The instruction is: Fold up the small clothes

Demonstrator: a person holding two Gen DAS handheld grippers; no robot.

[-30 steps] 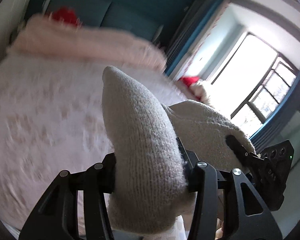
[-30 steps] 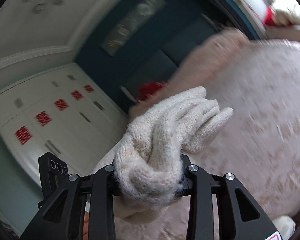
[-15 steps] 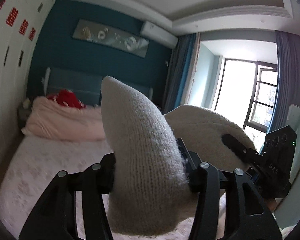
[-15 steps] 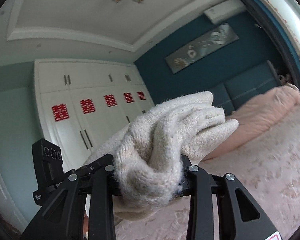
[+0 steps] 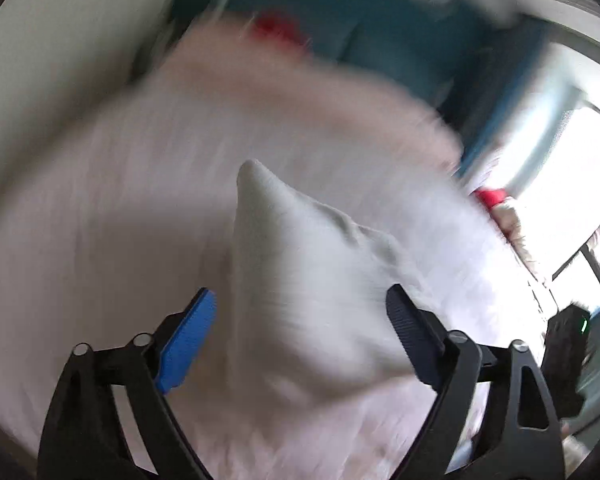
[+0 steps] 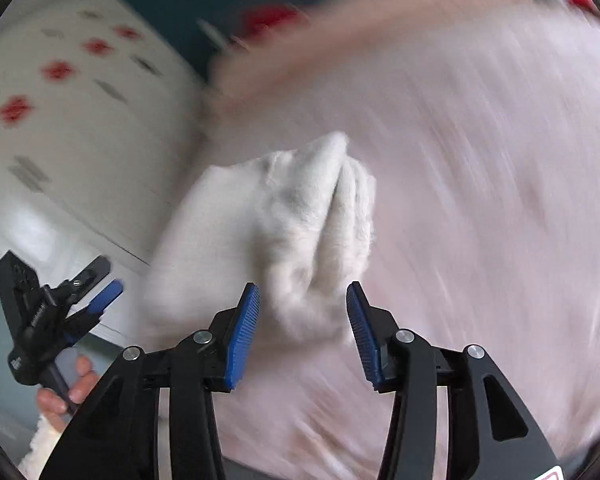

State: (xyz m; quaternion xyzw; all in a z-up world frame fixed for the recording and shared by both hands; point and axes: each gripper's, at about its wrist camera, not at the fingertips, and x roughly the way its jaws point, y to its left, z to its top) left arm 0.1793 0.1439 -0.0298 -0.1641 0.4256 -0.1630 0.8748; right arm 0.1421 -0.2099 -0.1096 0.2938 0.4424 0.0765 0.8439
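Observation:
A cream knitted garment (image 5: 300,280) hangs blurred over the pink bed (image 5: 100,208), just ahead of my left gripper (image 5: 300,312). Its jaws are opening, and the blue pad (image 5: 188,336) and the black pad stand clear of the knit on both sides. In the right wrist view the same bunched knit (image 6: 300,216) lies just beyond my right gripper (image 6: 302,304), whose jaws are also opening; the blue pads (image 6: 244,328) show a gap to the wool. The left gripper (image 6: 100,300) appears at the lower left of that view, held by a hand (image 6: 68,396).
A pink duvet roll (image 5: 300,92) with something red (image 5: 280,28) lies by the teal headboard. White wardrobe doors with red marks (image 6: 60,72) stand on the left. A bright window (image 5: 560,168) is on the right. Everything is motion-blurred.
Both grippers have swung from facing the room down towards the bed. Both were shut on the cream knit; now their jaws have parted and the knit is free.

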